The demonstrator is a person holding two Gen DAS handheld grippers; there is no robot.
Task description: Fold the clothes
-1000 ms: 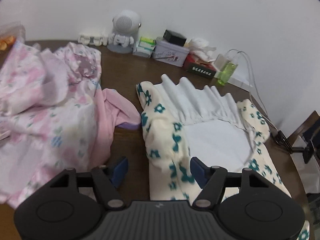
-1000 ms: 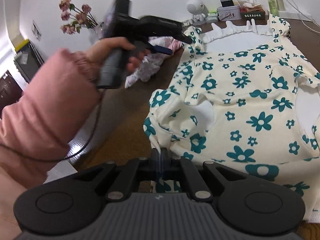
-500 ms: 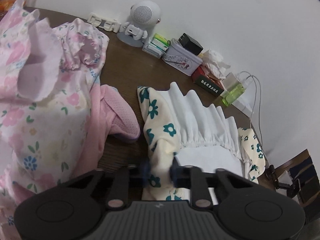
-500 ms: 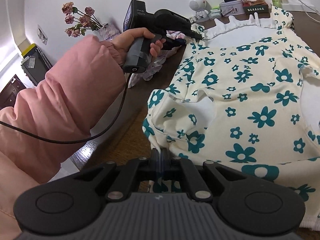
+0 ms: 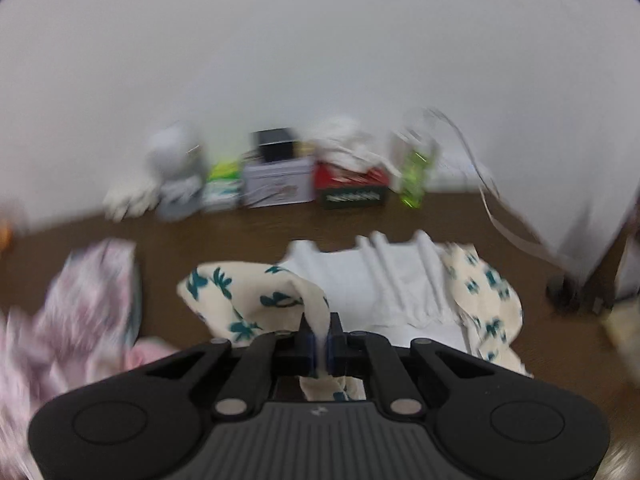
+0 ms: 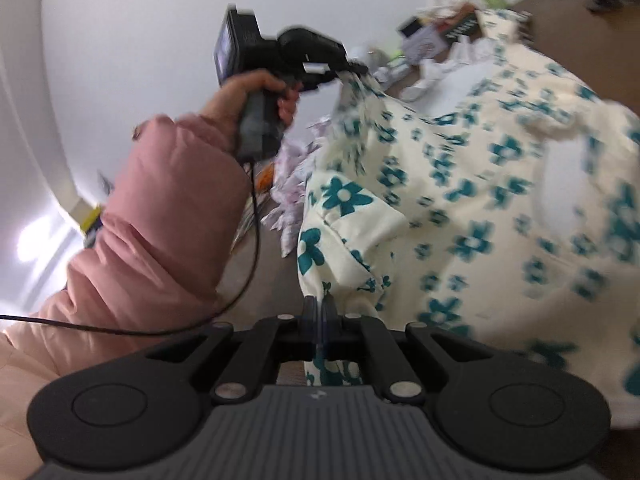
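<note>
Left gripper (image 5: pixel 319 347): clenched on a fold of the cream floral garment (image 5: pixel 256 300), cloth pinched between the blue pads and drawn up off the bench (image 5: pixel 224 236). Right gripper (image 6: pixel 319 326): likewise clamped on the garment's near edge, the fabric hanging from it in a peak.

In the right wrist view the left hand (image 6: pixel 256 96), in a pink sleeve (image 6: pixel 160 216), holds its gripper raised, with a corner of the garment trailing from its tip. The rest of the garment lies spread over the bench, its white ruffled collar (image 5: pixel 384 272) toward the wall.

Edges and room: bare brown bench lies between the collar and a row of small items at the wall, among them a grey tin (image 5: pixel 278 182), a red box (image 5: pixel 352 186) and a green bottle (image 5: pixel 414 176). A pink floral heap (image 5: pixel 80 312) sits just left of the garment.

Change: one second ago the left gripper stood open over the garment's left sleeve; it has since closed on it and lifted it. The right gripper's hold is unchanged.
</note>
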